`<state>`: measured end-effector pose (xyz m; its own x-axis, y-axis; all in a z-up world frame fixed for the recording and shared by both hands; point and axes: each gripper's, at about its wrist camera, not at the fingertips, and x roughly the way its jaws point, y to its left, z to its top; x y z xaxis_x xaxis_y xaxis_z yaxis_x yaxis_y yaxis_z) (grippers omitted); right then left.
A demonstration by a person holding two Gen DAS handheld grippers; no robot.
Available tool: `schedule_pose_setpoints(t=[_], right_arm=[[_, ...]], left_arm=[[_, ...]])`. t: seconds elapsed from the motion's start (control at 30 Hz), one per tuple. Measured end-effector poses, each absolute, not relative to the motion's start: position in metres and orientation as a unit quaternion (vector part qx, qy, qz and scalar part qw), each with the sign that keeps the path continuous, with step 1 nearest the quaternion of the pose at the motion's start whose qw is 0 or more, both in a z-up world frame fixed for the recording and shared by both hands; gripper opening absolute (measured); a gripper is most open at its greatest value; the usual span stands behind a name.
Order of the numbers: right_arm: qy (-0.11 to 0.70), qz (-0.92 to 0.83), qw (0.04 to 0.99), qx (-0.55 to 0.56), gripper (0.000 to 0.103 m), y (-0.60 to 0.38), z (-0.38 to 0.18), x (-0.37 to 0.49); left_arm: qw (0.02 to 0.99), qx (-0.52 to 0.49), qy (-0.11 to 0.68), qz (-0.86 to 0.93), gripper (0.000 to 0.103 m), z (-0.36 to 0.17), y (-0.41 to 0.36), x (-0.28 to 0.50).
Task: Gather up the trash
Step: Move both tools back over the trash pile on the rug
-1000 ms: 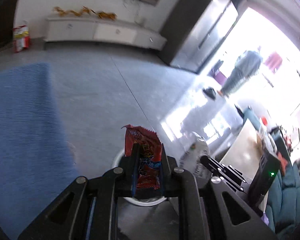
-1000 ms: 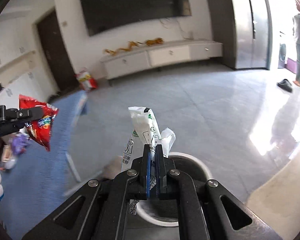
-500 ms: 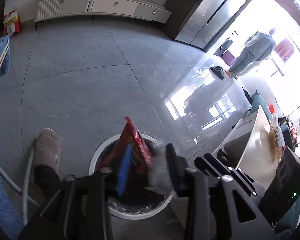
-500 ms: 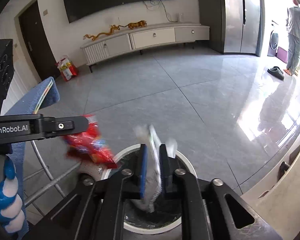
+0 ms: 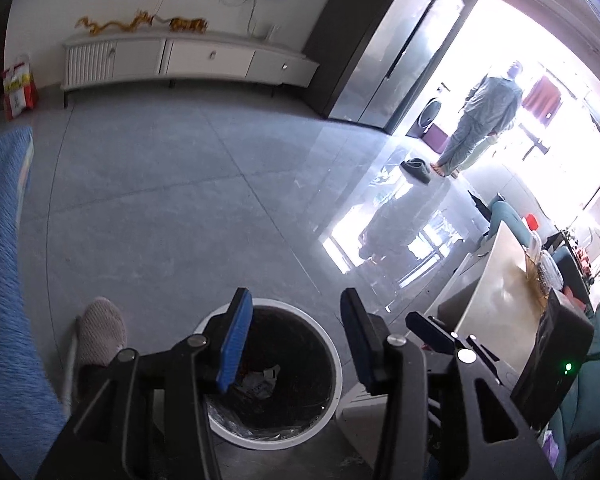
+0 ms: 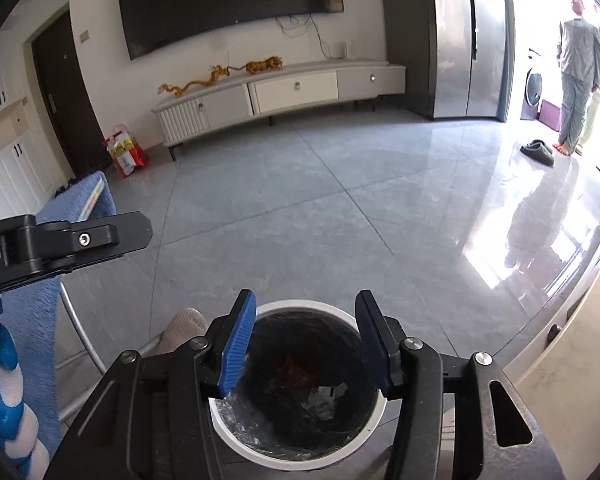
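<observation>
Both wrappers have left the jaws since a second ago, when each gripper was clamped on one; now the left gripper stands released with nothing between its fingers, and the right gripper is opening, also empty; both hang over the bin. The red wrapper and the white wrapper lie on the bin's dark liner, below and between the right fingers.

To finish the drop well, I would keep both sets of jaws parted and lift straight up, clear of the rim, so no pad snags the liner; then look for more trash.

The right view looks squarely down the bin and shows the red wrapper; the left view shows only a pale scrap just beside its left finger, probably the white wrapper, though it is dim there. Only the left view shows a slipper left of its fingers clearly.
</observation>
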<state>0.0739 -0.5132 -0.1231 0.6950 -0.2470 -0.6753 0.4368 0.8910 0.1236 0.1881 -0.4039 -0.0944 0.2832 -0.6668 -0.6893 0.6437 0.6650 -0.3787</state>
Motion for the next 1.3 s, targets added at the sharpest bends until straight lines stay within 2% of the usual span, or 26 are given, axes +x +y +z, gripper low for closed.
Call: schedule_pose_setpoints(t=[0.03,0.1,0.13,0.4,0.57,0.7,0.77,1.07,1.3], right_arm=[[0.337,-0.188,0.912,0.138,0.052,-0.511,-0.119,0.071],[0.321,-0.188,0.918,0.134,0.052,-0.504,-0.105,0.064],[0.314,-0.187,0.921,0.133,0.053,-0.500,-0.098,0.061],[0.248,-0.165,0.949,0.106,0.060,-0.443,-0.027,0.035],[0.203,-0.139,0.966,0.079,0.067,-0.393,0.020,0.022],[0.169,-0.109,0.978,0.059,0.073,-0.356,0.050,0.012],[0.152,-0.090,0.983,0.050,0.075,-0.334,0.065,0.007],[0.138,-0.025,0.990,0.016,0.078,-0.271,0.081,0.007],[0.201,0.043,0.978,0.028,0.078,-0.240,0.034,0.049]], left_arm=[[0.802,-0.013,0.434,-0.411,0.044,-0.089,-0.400,0.186],[0.806,-0.018,0.430,-0.408,0.055,-0.075,-0.388,0.183],[0.810,-0.025,0.423,-0.406,0.057,-0.066,-0.380,0.180],[0.847,-0.041,0.349,-0.400,0.058,0.002,-0.308,0.146],[0.876,-0.049,0.288,-0.383,0.059,0.044,-0.240,0.116],[0.892,-0.064,0.259,-0.365,0.070,0.065,-0.185,0.099],[0.901,-0.069,0.246,-0.349,0.070,0.071,-0.156,0.092],[0.938,-0.094,0.225,-0.246,0.071,0.069,-0.015,0.084],[0.957,-0.106,0.251,-0.098,0.070,0.018,0.115,0.082]])
